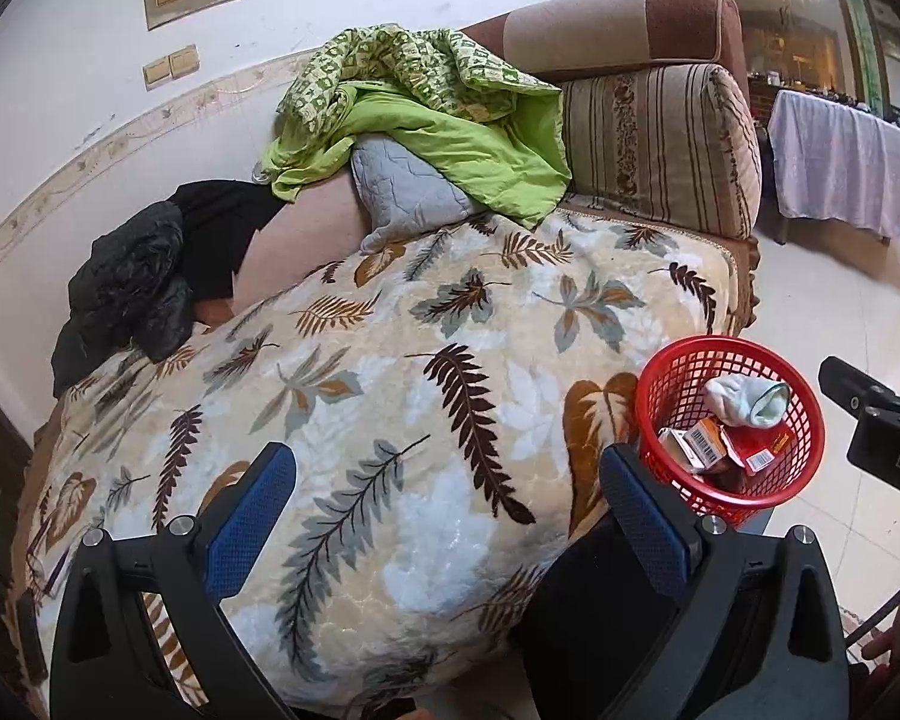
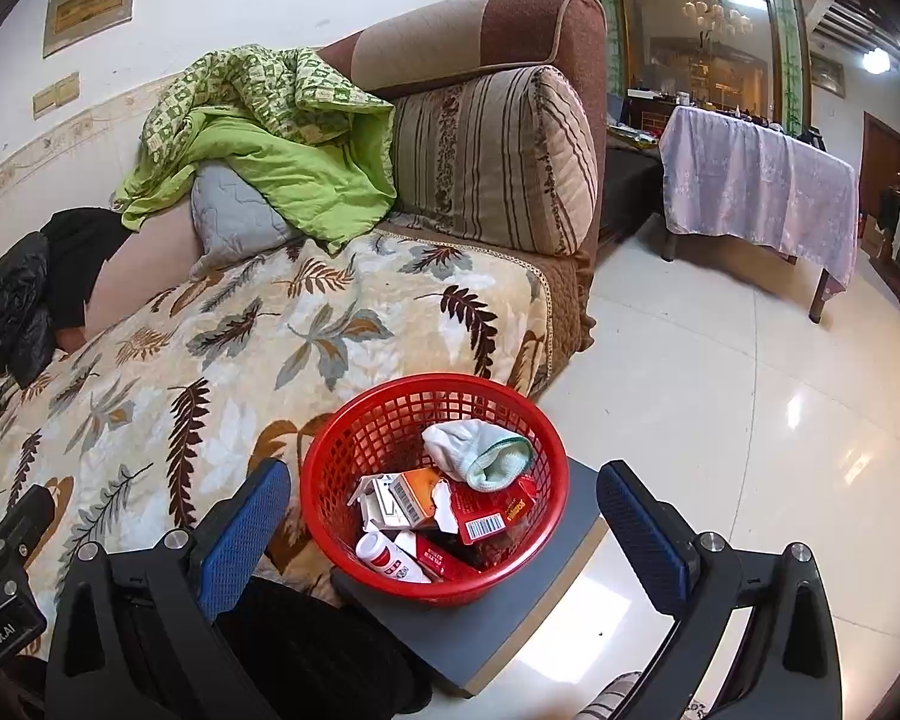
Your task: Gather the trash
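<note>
Since the red basket [image 2: 435, 489] already holds a pile of trash, the collecting looks mostly done. Inside it: a white-and-mint crumpled sock or cloth [image 2: 480, 453], an orange-and-white carton [image 2: 411, 498], red wrappers with barcodes [image 2: 486, 519], a small white bottle with red label [image 2: 390, 558]. Basket sits on a grey board [image 2: 480, 630], just beside the sofa edge, on the floor side.

Left gripper [image 1: 447, 516]: blue pads spread wide, nothing between them, hovering over the leaf-print blanket [image 1: 390, 372]. Right gripper [image 2: 444, 525]: jaws wide apart and empty too, framing the basket from above without touching it.

No loose trash visible on the blanket or the tiled floor [image 2: 720, 420] from either view. What remains on the sofa is a green quilt [image 1: 426, 120], a grey pillow [image 1: 408, 198] and a black jacket [image 1: 132, 276], which look like belongings, not trash. Judged near finished; anything left is out of frame.
</note>
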A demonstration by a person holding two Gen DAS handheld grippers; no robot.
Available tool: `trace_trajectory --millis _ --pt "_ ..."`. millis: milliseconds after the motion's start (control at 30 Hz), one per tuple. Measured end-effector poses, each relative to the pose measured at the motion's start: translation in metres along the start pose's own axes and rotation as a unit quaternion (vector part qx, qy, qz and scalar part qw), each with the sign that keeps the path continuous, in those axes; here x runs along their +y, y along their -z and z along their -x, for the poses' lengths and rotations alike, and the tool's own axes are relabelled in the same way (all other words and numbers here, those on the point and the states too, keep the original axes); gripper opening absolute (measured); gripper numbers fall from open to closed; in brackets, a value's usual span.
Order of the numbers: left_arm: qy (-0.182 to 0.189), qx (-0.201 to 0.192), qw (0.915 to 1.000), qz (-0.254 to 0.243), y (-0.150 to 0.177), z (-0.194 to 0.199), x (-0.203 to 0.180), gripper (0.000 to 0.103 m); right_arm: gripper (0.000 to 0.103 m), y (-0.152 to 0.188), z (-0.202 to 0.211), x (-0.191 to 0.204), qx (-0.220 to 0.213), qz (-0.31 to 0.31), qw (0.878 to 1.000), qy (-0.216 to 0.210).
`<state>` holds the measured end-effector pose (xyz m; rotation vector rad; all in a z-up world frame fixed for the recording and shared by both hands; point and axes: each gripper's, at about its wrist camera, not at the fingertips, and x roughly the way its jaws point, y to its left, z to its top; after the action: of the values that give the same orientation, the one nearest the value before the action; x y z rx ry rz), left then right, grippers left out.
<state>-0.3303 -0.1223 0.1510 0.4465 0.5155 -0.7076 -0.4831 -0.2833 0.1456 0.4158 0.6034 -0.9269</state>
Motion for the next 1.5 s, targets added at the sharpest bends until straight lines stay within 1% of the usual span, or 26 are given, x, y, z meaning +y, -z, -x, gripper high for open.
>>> trace_trajectory --millis 167,333,1500 --pt "-0.012 -0.006 0.9999 0.002 0.0009 0.0024 0.0007 0.101 0.103 0.0001 -0.0018 -0.0011 0.003 0.0 1.0 0.0" --pt "-0.006 -0.005 0.9999 0.01 0.0007 0.0032 0.0034 0.101 0.103 0.0 -0.0033 -0.0012 0.004 0.0 1.0 0.0" --pt "-0.005 -0.006 0.9999 0.012 0.0019 0.0041 0.006 0.101 0.103 0.0015 -0.0092 0.0029 0.016 0.011 1.0 0.005"
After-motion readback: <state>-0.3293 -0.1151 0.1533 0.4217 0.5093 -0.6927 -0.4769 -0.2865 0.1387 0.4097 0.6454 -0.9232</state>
